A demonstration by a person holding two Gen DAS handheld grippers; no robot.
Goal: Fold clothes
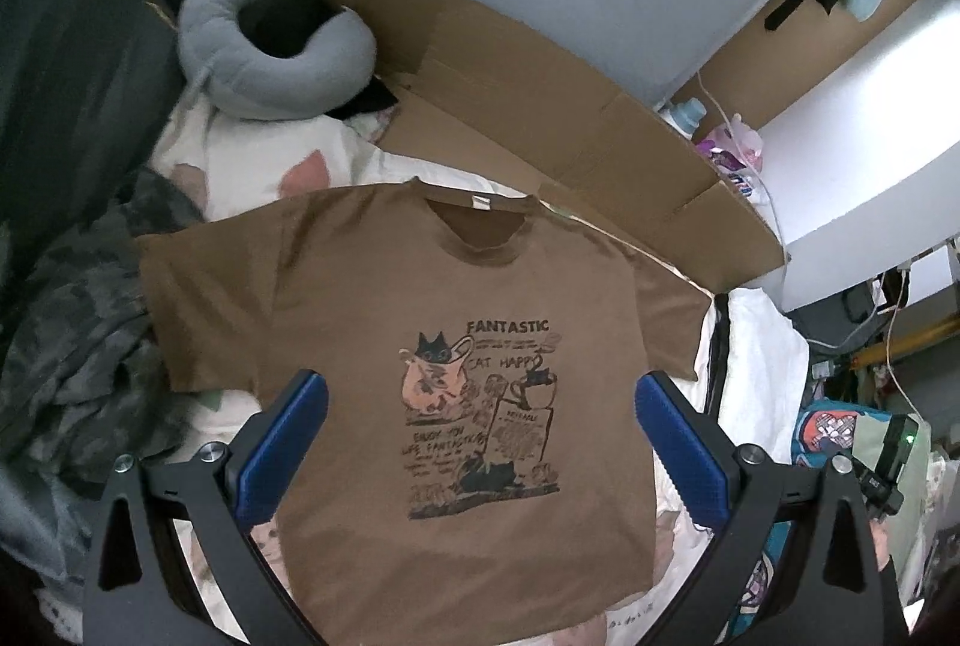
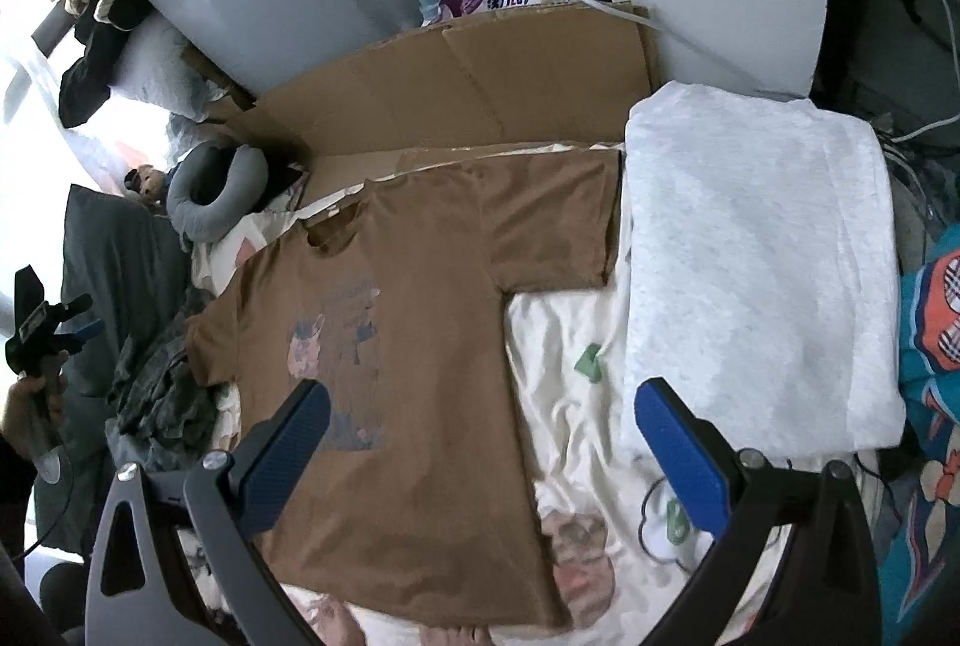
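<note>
From my left gripper (image 1: 480, 442) I look straight down its blue pads (image 1: 282, 451), which stand wide apart with nothing between them but air; it hangs above the lower half of the brown T-shirt (image 1: 432, 286) and I see no contact with the cloth. The shirt lies flat, print side up, on the pale patterned bedsheet (image 1: 252, 166), both short sleeves spread out and the collar pointing away from me. My right gripper (image 2: 480, 448) is equally wide open and holds nothing; in its view the brown T-shirt (image 2: 420, 346) sits under the left finger, while the right finger hangs over the bedsheet (image 2: 570, 358) just beside the shirt's side edge. Past that right finger lies a folded white garment (image 2: 756, 256), close to the shirt's nearer sleeve. On the shirt's other side a crumpled dark camouflage cloth (image 1: 78, 322) touches the sleeve there. Beyond the collar, flattened cardboard (image 1: 510, 87) leans along the bed edge, and a grey ring-shaped cushion (image 1: 270, 39) rests further back, well apart from the shirt
</note>
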